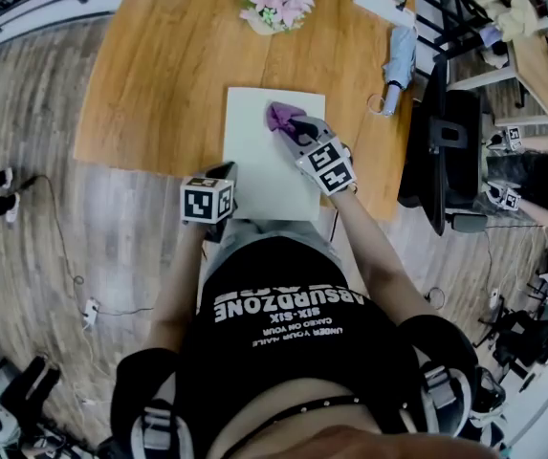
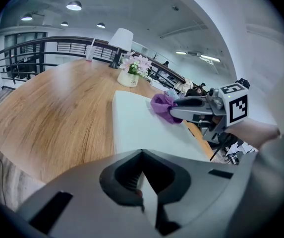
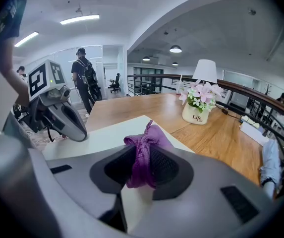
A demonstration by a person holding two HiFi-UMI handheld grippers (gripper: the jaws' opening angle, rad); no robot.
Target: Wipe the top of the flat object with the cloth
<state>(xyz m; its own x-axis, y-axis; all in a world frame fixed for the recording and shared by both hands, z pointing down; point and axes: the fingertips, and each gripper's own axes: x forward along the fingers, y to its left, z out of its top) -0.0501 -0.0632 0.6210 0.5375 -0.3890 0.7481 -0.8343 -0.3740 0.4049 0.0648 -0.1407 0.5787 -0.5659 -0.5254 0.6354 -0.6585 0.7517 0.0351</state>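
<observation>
Left gripper view: my L tongs (image 2: 142,182) are shut on the near edge of the white board (image 2: 137,125), steadying it. Farther up, R tongs (image 3: 142,168) clamp the purple cloth (image 3: 150,135) on the board's far part. Looks mid-wipe; next, drag cloth twd me w/ even pressure.

This is looking like a big open office. Long lights (image 3: 80,19) are shining on the ceiling, and a black railing (image 2: 42,48) is running around the floor. A black office chair (image 1: 460,132) is standing at 3 o'clock from the wooden bench (image 1: 159,84), with another desk (image 1: 532,55) showing at 2 o'clock.
</observation>
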